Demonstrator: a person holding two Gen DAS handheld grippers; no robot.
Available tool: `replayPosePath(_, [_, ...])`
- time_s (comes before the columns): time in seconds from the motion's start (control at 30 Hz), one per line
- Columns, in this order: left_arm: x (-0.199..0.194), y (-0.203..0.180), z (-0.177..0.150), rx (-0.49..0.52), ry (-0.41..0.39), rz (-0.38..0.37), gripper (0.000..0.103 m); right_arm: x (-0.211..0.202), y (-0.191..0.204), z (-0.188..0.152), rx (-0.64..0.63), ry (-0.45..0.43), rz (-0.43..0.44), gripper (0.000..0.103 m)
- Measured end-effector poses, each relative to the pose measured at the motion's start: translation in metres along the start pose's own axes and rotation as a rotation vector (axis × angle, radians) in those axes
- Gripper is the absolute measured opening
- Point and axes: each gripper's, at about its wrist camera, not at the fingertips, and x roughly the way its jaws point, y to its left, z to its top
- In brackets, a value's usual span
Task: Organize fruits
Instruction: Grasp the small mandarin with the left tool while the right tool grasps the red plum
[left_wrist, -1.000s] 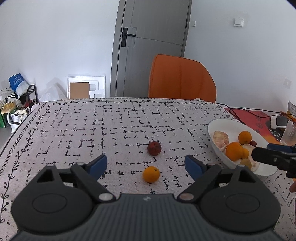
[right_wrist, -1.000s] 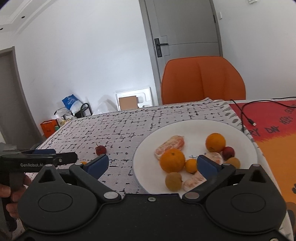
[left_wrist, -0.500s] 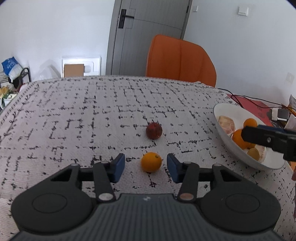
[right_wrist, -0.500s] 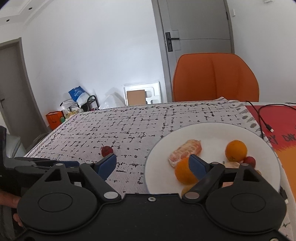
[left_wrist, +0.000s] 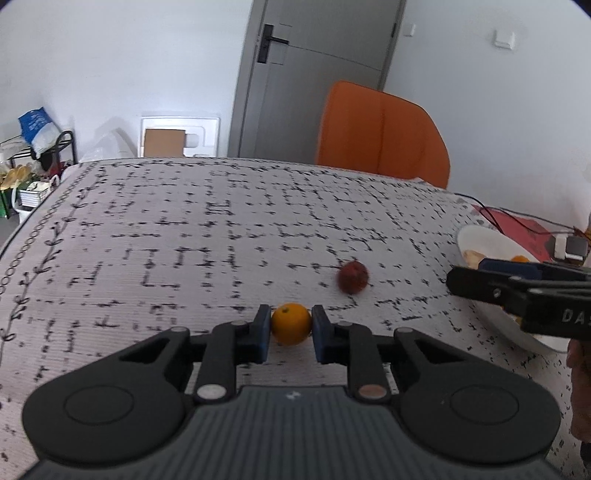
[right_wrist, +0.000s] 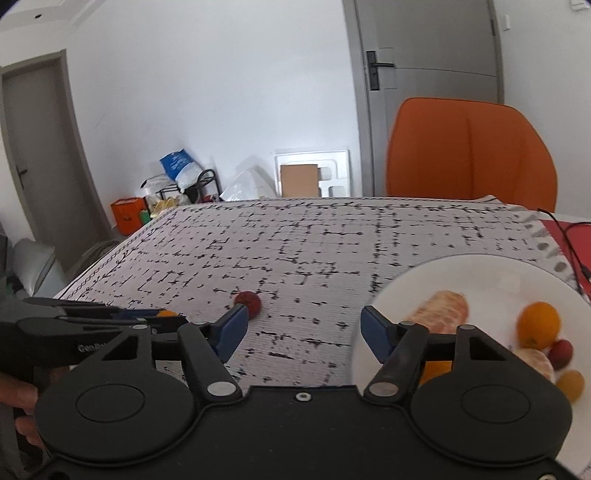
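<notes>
The left gripper (left_wrist: 291, 325) has the small orange (left_wrist: 291, 323) squarely between its blue pads, jaws closing and pads at the fruit's two sides, apparently touching; it sits on the patterned surface (left_wrist: 184, 240). The red fruit (left_wrist: 352, 277) lies just beyond, toward the white plate (right_wrist: 480, 273) (already holding several fruits). The right gripper (right_wrist: 303, 326) hovers with nothing between its closing jaws, the red fruit just past its left pad. For the orange, the left hand is clearly nearer.
</notes>
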Motion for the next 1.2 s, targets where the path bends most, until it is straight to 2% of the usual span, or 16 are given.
replayPosePath(0.3, [-0.012,0.026,0.001,-0.044,-0.021,0.031,0.022,0.027,0.022,0.004,-0.047,0.043,0.036,0.056])
replayPosePath(0.5, [-0.020,0.042,0.001,-0.083,-0.038,0.042,0.022,0.046,0.030,0.004,-0.075,0.076,0.028,0.046])
replayPosePath(0.57, [-0.022,0.047,0.000,-0.091,-0.041,0.048,0.022,0.052,0.030,0.003,-0.076,0.092,0.020,0.039])
replayPosePath(0.93, [-0.030,0.076,-0.002,-0.148,-0.054,0.084,0.022,0.075,0.039,0.009,-0.109,0.111,0.012,0.031])
replayPosePath(1.03, [-0.031,0.079,-0.003,-0.153,-0.056,0.087,0.022,0.079,0.043,0.012,-0.129,0.112,0.013,0.024])
replayPosePath(1.2, [-0.033,0.080,-0.003,-0.152,-0.056,0.091,0.022,0.078,0.046,0.013,-0.137,0.110,0.016,0.023])
